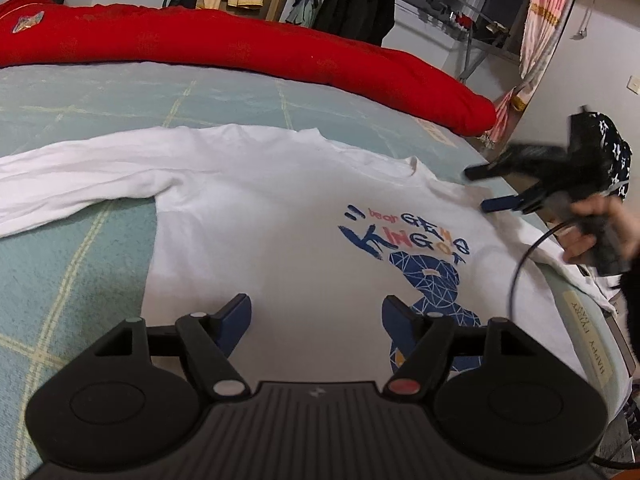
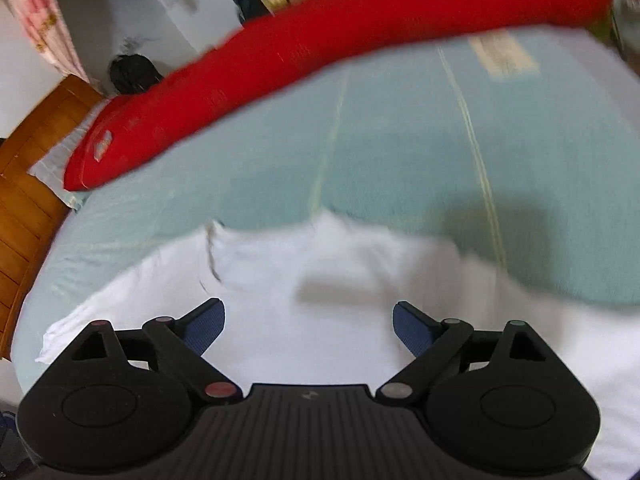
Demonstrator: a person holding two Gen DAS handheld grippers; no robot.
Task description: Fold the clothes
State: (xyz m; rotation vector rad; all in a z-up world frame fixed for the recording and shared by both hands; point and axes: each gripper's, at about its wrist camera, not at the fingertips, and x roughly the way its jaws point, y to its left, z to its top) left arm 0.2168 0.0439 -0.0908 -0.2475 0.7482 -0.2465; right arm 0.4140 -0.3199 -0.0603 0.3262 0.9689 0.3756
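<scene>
White long-sleeved shirt (image 1: 256,216) lay spread flat, print side up, on the bed (image 1: 72,264). Chest print: blue geometric bear under blue, orange and red lettering. One sleeve stretched out along the bed, slightly rumpled. Other shoulder and sleeve reached the bed's edge and draped over it. Collar faced the red bolster.
</scene>
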